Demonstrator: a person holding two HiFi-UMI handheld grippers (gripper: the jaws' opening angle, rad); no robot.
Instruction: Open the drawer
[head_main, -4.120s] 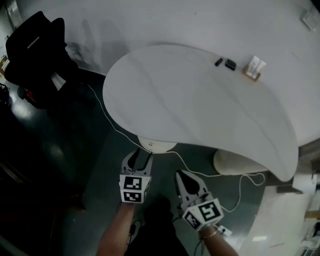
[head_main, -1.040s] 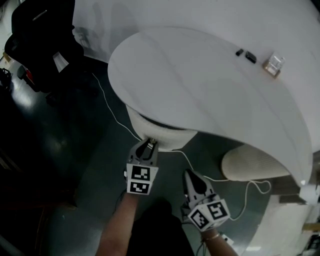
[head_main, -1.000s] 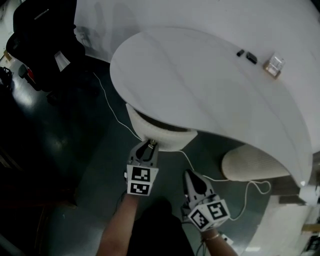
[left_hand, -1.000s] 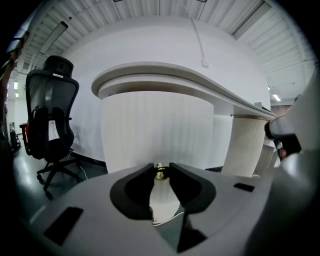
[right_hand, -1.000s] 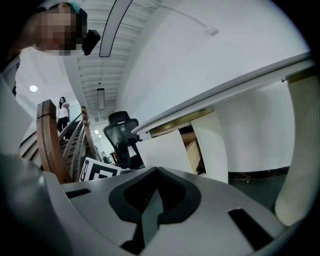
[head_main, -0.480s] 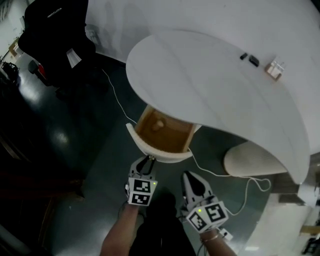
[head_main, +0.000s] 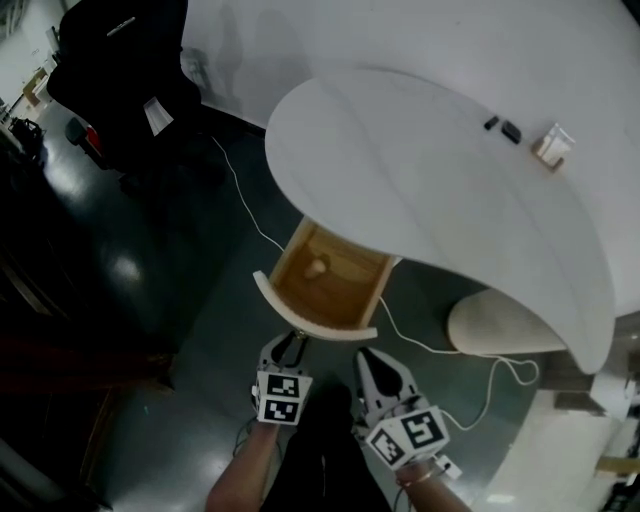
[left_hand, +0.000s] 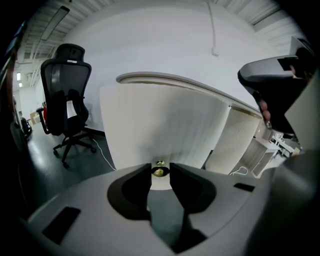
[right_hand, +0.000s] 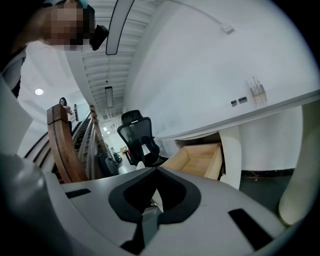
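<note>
Under the tabletop, drawer: stood open
Left gripper: pinched brass knob
Right gripper: pressed together, empty

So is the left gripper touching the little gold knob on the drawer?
Touching. In the left gripper view, the left gripper has its jaws closed on the gold knob.

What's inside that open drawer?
On the wooden bottom of the drawer lies one small pale roundish thing; I can't tell what it is. The back end is hidden under the tabletop.
</note>
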